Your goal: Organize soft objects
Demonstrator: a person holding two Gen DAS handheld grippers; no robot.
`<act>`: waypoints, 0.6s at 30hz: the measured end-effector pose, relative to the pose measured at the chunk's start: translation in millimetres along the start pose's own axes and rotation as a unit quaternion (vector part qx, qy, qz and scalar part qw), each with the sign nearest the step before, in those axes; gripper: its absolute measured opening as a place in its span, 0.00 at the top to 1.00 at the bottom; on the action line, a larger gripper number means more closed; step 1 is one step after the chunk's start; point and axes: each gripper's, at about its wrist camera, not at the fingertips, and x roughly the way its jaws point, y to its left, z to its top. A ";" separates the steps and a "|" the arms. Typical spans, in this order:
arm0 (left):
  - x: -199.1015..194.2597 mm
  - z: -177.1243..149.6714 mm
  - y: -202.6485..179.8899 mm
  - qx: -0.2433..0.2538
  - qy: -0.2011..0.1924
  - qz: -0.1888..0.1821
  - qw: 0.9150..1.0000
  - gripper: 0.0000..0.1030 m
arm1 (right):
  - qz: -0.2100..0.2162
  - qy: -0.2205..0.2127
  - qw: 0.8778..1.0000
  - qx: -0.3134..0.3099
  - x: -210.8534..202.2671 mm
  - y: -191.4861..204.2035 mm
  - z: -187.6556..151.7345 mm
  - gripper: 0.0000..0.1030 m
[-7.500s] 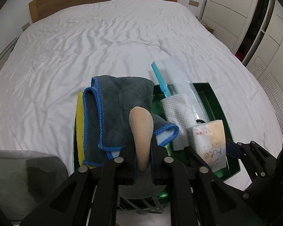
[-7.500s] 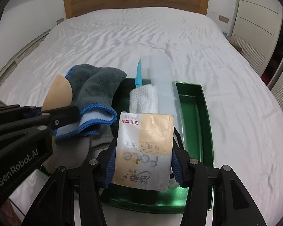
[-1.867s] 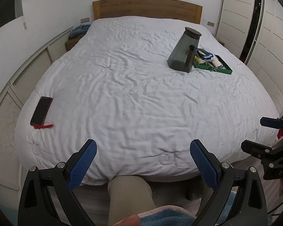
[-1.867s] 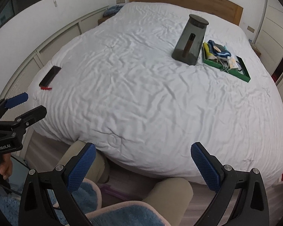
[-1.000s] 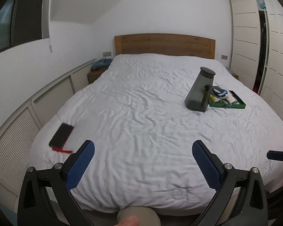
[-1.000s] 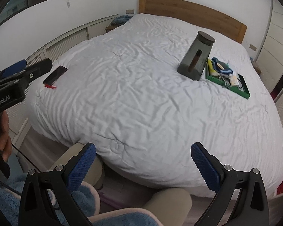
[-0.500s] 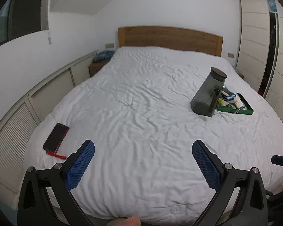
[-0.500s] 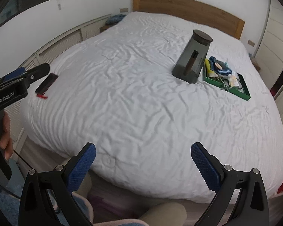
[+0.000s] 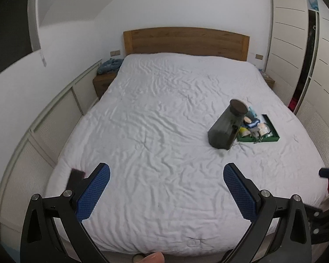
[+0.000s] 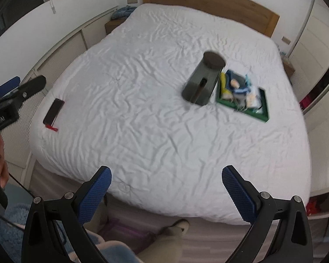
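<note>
both tongs empty, the tray looks packed

you stand at the foot of the bed (image 9: 164, 131), well apart from the work. the left tongs (image 9: 166, 190) have their blue pads wide apart and nothing between them. the right tongs (image 10: 166, 192) are the same, spread and empty.

the soft objects (image 10: 236, 87) lie together in the green tray (image 10: 264, 109), on the far right part of the bed. just beside the tray, on its left, stands a dark grey container (image 10: 202, 81) with a lid. the picture is blurred there, so i cannot tell each cloth or packet clearly. a phone (image 10: 53, 110) lies near the left edge of the bed, far from the tray.

in my judgement the gathering step is finished, because no soft thing shows loose on the sheet. if you want more to do, the next move calls for walking close to the tray first; from here the tongs cannot reach it.
</note>
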 end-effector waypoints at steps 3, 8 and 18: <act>-7.2 16.8 -3.1 0.013 -0.014 -0.005 1.000 0.01 | -0.005 -0.016 1.000 -0.004 -21.5 0.7 11.4 0.00; -5.0 28.4 -2.6 0.026 -0.020 -0.012 0.999 0.01 | -0.011 -0.021 1.000 0.009 -30.8 -0.6 14.2 0.00; 11.0 29.5 4.1 0.023 0.014 -0.013 1.000 0.01 | -0.004 -0.022 1.000 0.014 -20.3 0.7 13.9 0.00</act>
